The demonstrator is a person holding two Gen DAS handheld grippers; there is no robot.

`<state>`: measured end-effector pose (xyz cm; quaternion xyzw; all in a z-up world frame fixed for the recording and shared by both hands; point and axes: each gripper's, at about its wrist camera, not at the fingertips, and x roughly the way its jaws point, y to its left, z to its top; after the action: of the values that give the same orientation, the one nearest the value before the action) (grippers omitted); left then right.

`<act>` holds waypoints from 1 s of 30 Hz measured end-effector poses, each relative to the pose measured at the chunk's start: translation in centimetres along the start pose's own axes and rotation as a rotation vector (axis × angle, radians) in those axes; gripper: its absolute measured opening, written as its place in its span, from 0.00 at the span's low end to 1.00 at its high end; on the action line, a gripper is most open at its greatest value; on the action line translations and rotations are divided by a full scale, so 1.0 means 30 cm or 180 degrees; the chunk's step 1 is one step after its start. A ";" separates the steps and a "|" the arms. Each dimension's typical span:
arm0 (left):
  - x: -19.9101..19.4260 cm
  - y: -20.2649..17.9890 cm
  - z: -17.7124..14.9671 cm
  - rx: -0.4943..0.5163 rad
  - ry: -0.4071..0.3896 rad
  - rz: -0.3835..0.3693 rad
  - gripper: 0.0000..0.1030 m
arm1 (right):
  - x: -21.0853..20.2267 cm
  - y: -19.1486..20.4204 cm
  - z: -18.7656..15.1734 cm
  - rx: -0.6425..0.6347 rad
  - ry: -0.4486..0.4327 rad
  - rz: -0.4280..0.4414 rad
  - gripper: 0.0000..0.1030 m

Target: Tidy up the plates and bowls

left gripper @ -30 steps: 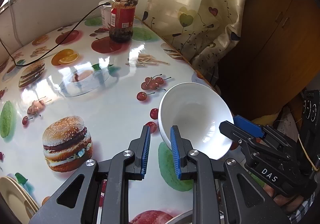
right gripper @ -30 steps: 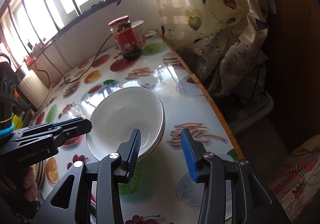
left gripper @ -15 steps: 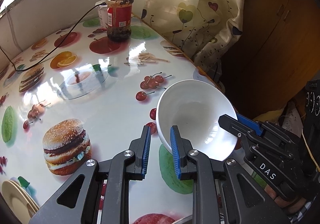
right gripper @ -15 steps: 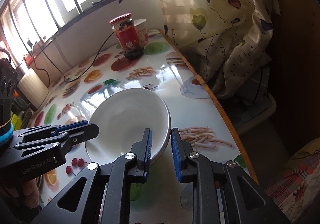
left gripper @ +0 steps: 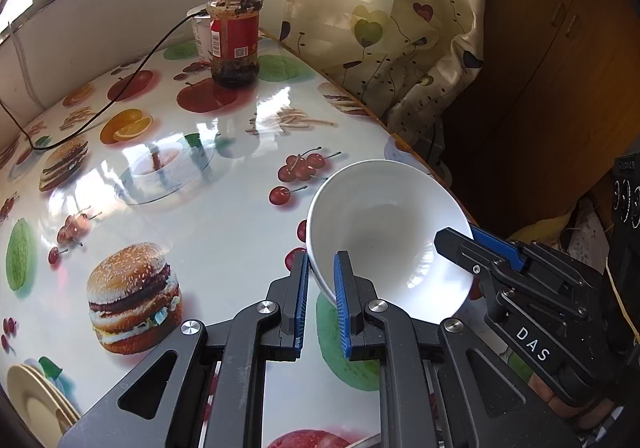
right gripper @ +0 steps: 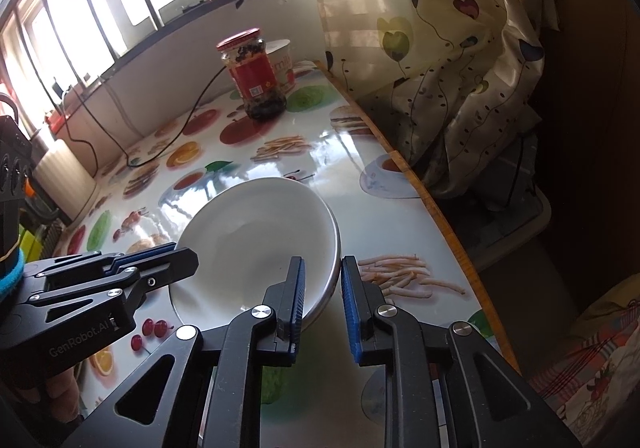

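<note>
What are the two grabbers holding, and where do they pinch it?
Both hold the white bowl by its rim: the left gripper pinches one side, the right gripper the opposite side.

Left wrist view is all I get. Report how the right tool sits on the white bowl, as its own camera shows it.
Observer: The right tool straddles the near rim of the white bowl, with one pad inside and one outside. Its jaws have just been closing, with the rim between them.
Operator: Check under that bowl. Tell me if it is alone.
Observer: A second rim shows just below the first on the bowl's right side. It looks like another bowl nested underneath, but I cannot be sure.
</note>
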<state>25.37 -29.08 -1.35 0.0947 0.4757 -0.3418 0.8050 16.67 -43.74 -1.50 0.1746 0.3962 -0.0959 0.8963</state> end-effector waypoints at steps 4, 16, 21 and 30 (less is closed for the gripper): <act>0.001 -0.002 0.003 0.0000 0.0001 -0.0002 0.13 | 0.000 -0.008 0.003 0.0014 -0.0006 -0.0013 0.18; -0.012 -0.002 -0.001 -0.0021 -0.0031 -0.0011 0.13 | -0.009 -0.005 -0.002 0.0022 -0.0027 -0.0033 0.18; -0.021 0.000 -0.011 -0.0047 -0.0033 -0.0028 0.13 | -0.017 0.001 -0.008 0.0022 -0.0042 -0.0031 0.18; -0.074 0.005 -0.024 -0.0084 -0.0117 -0.0045 0.13 | -0.075 0.025 -0.024 0.0016 -0.0125 0.0016 0.18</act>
<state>24.25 -27.60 0.09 0.0744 0.4659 -0.3428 0.8124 14.91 -42.68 -0.08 0.1759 0.3779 -0.0980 0.9037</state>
